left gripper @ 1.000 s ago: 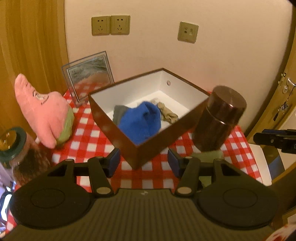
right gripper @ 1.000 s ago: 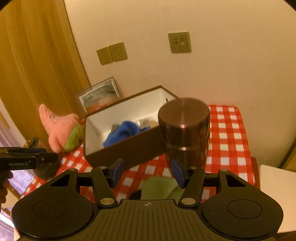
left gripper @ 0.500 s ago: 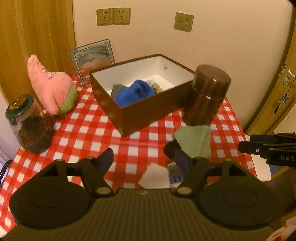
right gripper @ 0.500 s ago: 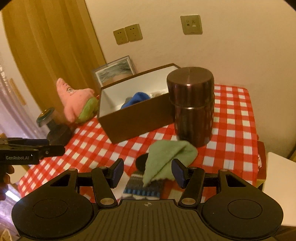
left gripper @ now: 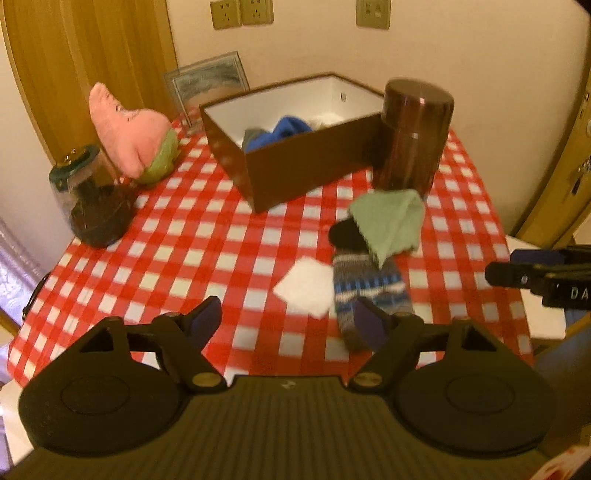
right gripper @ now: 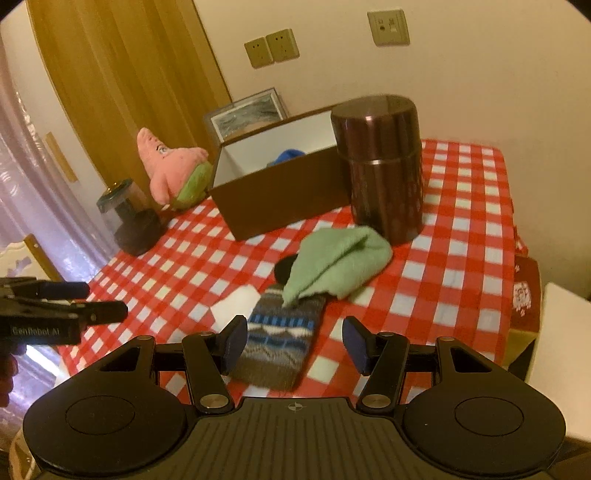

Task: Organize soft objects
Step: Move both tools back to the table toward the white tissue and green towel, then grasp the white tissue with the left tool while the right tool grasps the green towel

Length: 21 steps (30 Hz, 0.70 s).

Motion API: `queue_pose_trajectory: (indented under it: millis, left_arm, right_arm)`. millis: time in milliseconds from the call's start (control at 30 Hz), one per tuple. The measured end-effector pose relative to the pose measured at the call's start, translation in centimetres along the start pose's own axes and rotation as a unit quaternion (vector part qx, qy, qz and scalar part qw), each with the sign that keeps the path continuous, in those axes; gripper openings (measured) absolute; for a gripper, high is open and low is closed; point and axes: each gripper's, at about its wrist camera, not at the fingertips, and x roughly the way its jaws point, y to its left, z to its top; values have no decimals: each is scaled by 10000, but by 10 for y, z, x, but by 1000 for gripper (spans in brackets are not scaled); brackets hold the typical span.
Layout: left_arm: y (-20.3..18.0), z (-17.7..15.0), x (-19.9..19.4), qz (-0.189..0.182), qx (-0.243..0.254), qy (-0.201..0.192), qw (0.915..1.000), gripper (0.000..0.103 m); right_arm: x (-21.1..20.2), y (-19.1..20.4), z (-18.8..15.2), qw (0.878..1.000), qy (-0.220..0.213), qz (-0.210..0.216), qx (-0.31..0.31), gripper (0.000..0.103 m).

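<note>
A brown tin [left gripper: 415, 134] stands upright on the red-checked tabletop [left gripper: 207, 236], touching the box's corner. A glass jar [left gripper: 90, 201] with a green lid sits near the left edge. A framed picture [left gripper: 208, 83] leans against the wall under the sockets [left gripper: 242, 13]. A curtain [right gripper: 122, 74] hangs at left.

**Open cloth at front, clutter toward the wall**

Bare checked tablecloth [left gripper: 192, 254] gives free passage at front left. A brown box [left gripper: 295, 173] and tall metal canister [left gripper: 413, 136] touch, blocking the back; a glass jar [left gripper: 92, 199] and pink plush [left gripper: 136, 136] guard the left edge.
</note>
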Motion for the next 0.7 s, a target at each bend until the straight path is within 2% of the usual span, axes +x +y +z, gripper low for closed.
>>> queue_pose_trajectory:
  millis: [167,367,600,700]
  left_arm:
    - [-1,-10,5,66,-5,78,9999,75]
    - [2,-3,29,-115,222,85,9997,69]
    - [5,4,69,-546,747,-53,9957,68]
    - [7,1,90,-810,943,10,9922,68]
  right_arm:
    - [6,-7,-11,9997,107,-41,219,57]
    - [19,-10,-15,9982,188,-283,484,57]
    - [35,-9,-17,9949,294,-538,804,57]
    - [42,-11,-20,9926,359,-698,921,57]
